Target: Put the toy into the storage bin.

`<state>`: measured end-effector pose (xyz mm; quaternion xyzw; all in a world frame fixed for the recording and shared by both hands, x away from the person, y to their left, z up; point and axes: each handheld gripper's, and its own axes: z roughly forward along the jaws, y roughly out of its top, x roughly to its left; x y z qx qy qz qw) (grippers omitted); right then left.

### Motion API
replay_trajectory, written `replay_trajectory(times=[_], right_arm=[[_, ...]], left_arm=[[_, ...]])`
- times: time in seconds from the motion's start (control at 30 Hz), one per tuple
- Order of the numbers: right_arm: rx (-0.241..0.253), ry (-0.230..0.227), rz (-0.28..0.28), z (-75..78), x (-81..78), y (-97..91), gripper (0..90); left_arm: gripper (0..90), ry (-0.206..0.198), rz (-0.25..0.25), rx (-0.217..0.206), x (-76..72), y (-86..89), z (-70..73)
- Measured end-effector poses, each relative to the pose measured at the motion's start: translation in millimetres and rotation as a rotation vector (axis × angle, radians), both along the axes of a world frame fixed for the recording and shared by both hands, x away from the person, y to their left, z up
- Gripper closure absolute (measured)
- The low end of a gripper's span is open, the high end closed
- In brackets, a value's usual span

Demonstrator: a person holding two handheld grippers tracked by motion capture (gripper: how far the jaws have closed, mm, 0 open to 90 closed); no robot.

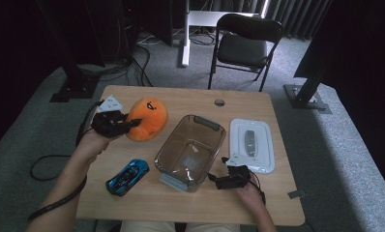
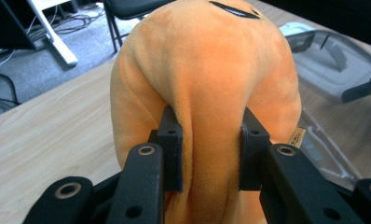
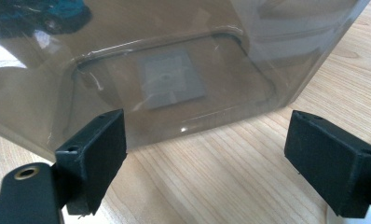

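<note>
The left gripper sits closest to its own camera, its two black jaws pinched deep into a fold of the orange plush toy, so the soft fabric bulges out on either side of the pads. Seen from above, that left gripper holds the toy at the left of the clear plastic bin, just beside the bin's far-left corner and apparently off the table. The forearm runs up from the near-left edge, wrist bent inward toward the bin. I judge the step in hand to be carrying the toy to the bin; the next move calls for swinging it over the rim and down inside before letting go (the bin is empty, so there is room). The right gripper rests at the bin's near-right corner, jaws spread wide with nothing between them. A blue toy car lies near-left of the bin, the white lid to its right.
</note>
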<state>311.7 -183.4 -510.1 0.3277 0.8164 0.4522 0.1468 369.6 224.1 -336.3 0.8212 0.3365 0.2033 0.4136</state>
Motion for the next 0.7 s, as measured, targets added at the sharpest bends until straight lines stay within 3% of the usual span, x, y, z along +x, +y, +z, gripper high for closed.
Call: replay_trajectory(times=[0.4,0.6,0.7], right_arm=[[-0.01,0.0,0.007,-2.2,-4.1,-3.7,12.5],[0.005,-0.016,0.033,-4.2,-12.4,-15.8,12.5],[0.015,-0.01,0.075,-5.8,-17.2,-23.2,12.7]], left_arm=[[70.1,-0.019,-0.053,0.018,7.2,-29.5,25.6],[70.0,-0.02,-0.082,0.014,10.4,-43.0,28.4],[69.9,-0.013,-0.092,0.02,13.5,-50.3,26.3]])
